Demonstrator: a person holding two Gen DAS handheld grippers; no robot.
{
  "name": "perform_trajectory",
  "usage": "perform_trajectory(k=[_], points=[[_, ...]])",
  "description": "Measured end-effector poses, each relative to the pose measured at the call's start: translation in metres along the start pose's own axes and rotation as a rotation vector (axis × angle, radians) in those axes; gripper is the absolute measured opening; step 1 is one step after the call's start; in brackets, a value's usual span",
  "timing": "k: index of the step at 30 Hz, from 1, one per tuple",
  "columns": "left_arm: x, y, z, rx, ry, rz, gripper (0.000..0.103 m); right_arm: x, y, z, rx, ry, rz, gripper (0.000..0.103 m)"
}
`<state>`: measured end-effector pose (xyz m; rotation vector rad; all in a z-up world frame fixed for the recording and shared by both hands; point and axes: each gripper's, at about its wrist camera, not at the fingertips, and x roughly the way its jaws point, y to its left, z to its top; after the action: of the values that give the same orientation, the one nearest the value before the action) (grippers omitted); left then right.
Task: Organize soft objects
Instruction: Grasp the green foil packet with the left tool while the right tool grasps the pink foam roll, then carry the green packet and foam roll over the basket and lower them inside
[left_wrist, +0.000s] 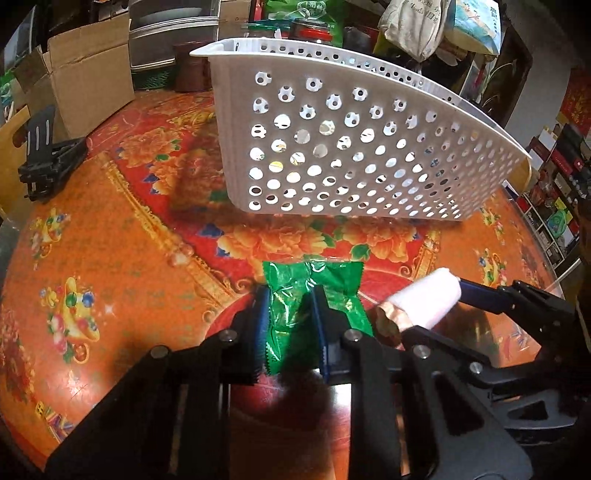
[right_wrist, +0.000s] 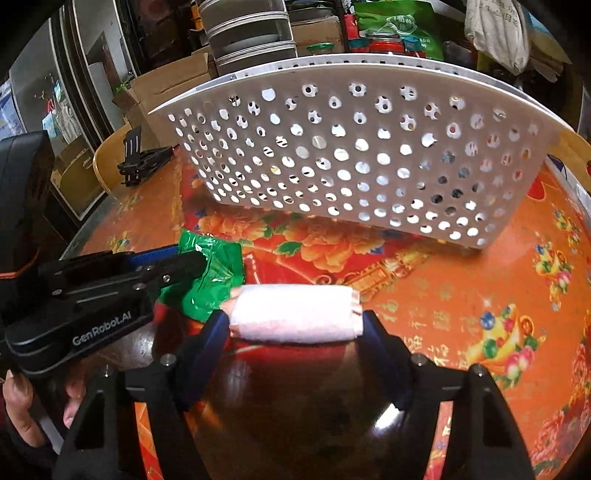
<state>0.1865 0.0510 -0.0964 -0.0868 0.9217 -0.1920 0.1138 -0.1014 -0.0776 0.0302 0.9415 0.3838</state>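
My left gripper (left_wrist: 290, 325) is shut on a green foil packet (left_wrist: 295, 295), held low over the table; it also shows in the right wrist view (right_wrist: 210, 273) at the left. My right gripper (right_wrist: 293, 317) is shut on a white cloth roll (right_wrist: 291, 314), gripped end to end; the roll also shows in the left wrist view (left_wrist: 424, 299) at the right. A white perforated basket (left_wrist: 351, 147) stands on the table just beyond both grippers, also visible in the right wrist view (right_wrist: 369, 155).
The round table (left_wrist: 110, 258) has an orange and red floral cover. A black stand (left_wrist: 48, 162) lies at the left edge. A cardboard box (left_wrist: 88, 74), metal containers and bags crowd the back. A shelf (left_wrist: 554, 192) stands at the right.
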Motion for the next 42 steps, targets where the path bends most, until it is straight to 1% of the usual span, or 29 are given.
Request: perform_trajectory(k=[4,12,14,25,31,42], points=[[-0.004,0.003,-0.001,-0.003,-0.010,-0.011,0.016,0.002,0.003,0.001,-0.024,-0.002,-0.013,0.070],[-0.012,0.001,-0.003,0.003,-0.036,-0.014,0.013,-0.009,-0.001,-0.005,-0.017,-0.038,0.005,0.069],[-0.018,0.000,-0.004,0.006,-0.055,-0.020,0.011,-0.017,-0.005,-0.006,-0.011,-0.055,0.005,0.069],[-0.042,-0.016,-0.010,0.044,-0.123,-0.018,0.007,-0.052,-0.026,-0.013,0.027,-0.124,0.003,0.069],[-0.064,-0.030,-0.011,0.073,-0.176,-0.002,0.004,-0.074,-0.032,-0.015,0.037,-0.169,0.010,0.069],[-0.097,-0.050,-0.012,0.116,-0.232,0.010,0.003,-0.110,-0.040,-0.017,0.049,-0.238,0.025,0.069]])
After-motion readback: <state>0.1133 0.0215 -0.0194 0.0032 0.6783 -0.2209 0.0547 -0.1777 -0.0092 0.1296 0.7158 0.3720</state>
